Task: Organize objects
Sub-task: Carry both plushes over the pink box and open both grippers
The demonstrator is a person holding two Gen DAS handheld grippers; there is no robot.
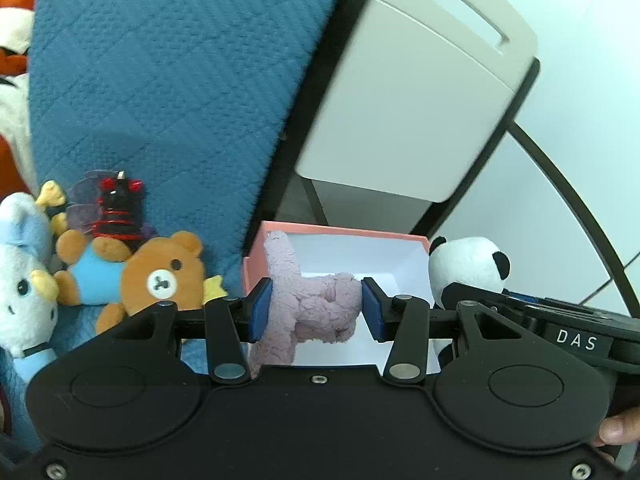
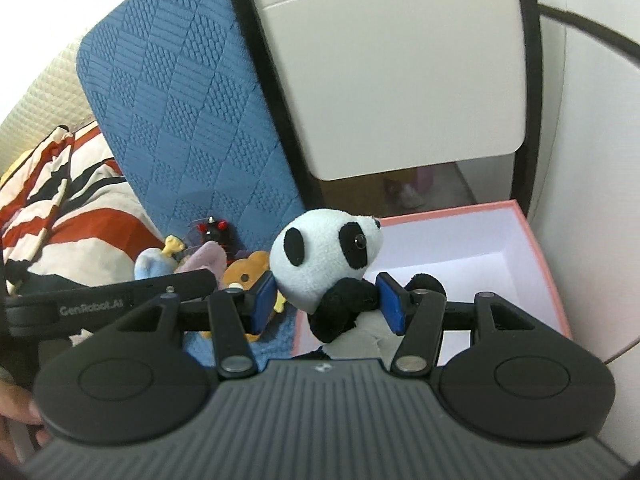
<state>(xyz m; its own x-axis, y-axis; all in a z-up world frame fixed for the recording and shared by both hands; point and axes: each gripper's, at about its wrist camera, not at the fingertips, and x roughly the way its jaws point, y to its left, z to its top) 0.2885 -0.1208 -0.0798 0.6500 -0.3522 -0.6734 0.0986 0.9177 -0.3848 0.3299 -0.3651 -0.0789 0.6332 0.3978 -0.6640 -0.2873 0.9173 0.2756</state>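
My left gripper (image 1: 316, 308) is shut on a pink plush toy (image 1: 312, 304) and holds it above the open pink box (image 1: 340, 236) with a white inside. My right gripper (image 2: 326, 300) is shut on a panda plush (image 2: 324, 256), held at the left edge of the same pink box (image 2: 536, 248). The panda also shows at the right of the left wrist view (image 1: 468, 268). The left gripper body and the pink toy (image 2: 204, 260) appear at the left of the right wrist view.
A brown bear (image 1: 160, 272), a light blue plush (image 1: 24, 280) and a black-and-red toy (image 1: 120, 212) lie on the blue quilted cover (image 1: 160, 80). A beige cabinet (image 1: 420, 92) stands behind the box. A striped cushion (image 2: 60, 200) lies to the left.
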